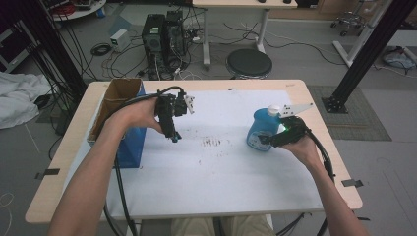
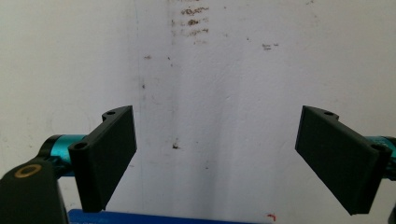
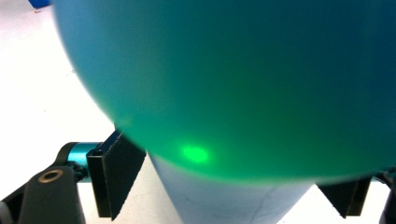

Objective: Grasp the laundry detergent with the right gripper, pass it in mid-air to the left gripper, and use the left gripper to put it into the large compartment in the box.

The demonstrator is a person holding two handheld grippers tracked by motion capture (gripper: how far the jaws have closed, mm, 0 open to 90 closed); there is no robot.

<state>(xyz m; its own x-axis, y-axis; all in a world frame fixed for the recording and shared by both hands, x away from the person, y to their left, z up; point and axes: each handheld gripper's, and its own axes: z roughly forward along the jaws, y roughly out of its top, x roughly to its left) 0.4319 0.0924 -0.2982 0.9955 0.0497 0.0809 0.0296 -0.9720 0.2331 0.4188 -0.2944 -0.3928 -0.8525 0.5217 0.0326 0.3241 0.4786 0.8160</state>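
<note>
A rounded blue plastic bottle (image 1: 259, 129) with a white cap is seen upright near the right edge of the desk (image 1: 295, 88), on a white sheet (image 1: 221, 172) that is smudged with dark scuff marks near its middle. The right gripper (image 1: 273, 139) is held level against the bottle's right side; in the right gripper view its flat black jaws are set on either side of the bottle's narrower part (image 3: 233, 200), under the bulging translucent body, where a green glint is caught. Whether the pads are pressed on the plastic cannot be told, as the bottle is blurred at that range. The left gripper (image 1: 173, 134) is held above the sheet toward the desk's left half, pointed down, its matte slab-shaped jaws spread wide with nothing between them and only the marked white surface beyond. A blue cardboard box (image 1: 129, 129), open at the top with a brown inside, is stood at the left edge of the desk, just beside the left forearm.
</note>
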